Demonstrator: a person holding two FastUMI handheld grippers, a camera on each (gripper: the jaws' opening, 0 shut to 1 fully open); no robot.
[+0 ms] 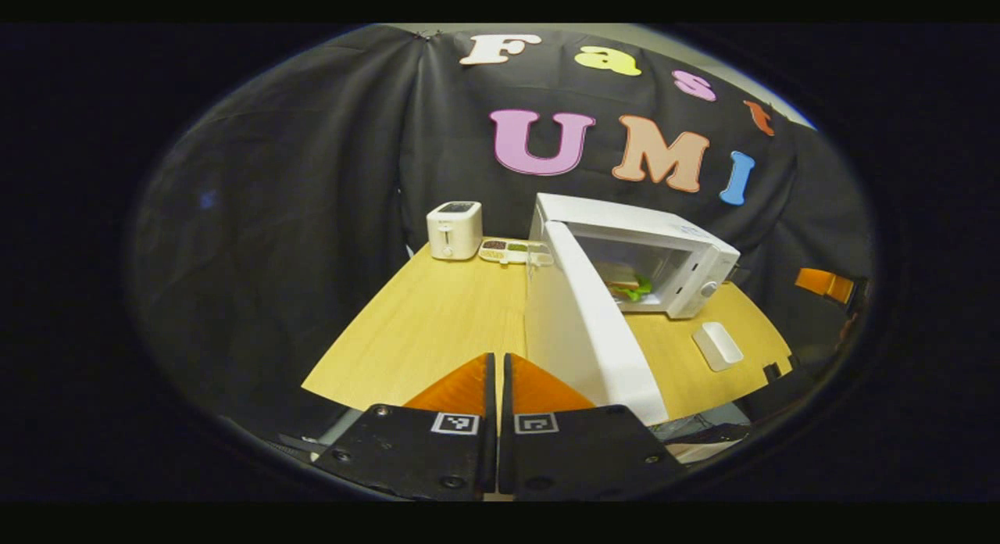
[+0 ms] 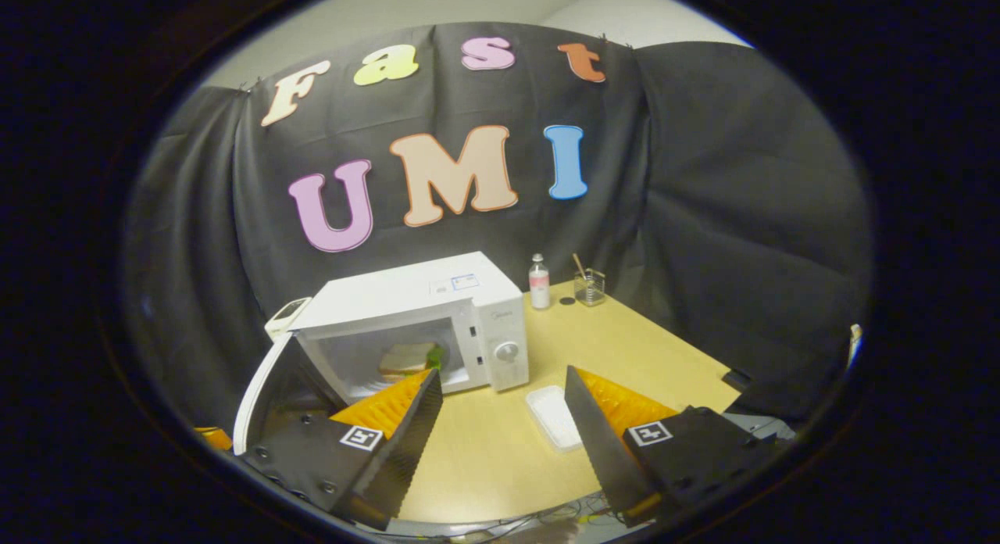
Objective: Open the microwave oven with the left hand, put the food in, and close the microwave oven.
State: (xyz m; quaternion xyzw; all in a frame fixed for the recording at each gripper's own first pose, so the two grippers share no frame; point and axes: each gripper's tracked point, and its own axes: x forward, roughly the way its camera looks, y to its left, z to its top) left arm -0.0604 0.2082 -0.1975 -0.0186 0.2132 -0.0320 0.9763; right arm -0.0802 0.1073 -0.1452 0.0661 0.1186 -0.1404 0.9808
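Microwave oven (image 2: 426,325) standing toward the back of the wooden surface (image 2: 625,348), door (image 1: 594,325) swung wide open toward the front edge. Inside the cavity, food (image 2: 406,360): a sandwich with something green beside it. Just in front of the oven, near the front edge, a small white tray (image 2: 553,415), bare. Left claw (image 1: 498,372) pressed together on nothing, hovering at the front edge just beside the door's free end. Right claw (image 2: 504,415) spread wide, empty, above the front edge. Toaster (image 1: 454,229) and compartment box (image 1: 512,251) along the back edge; bottle (image 2: 539,282) and glass cup (image 2: 590,286) at a back corner.
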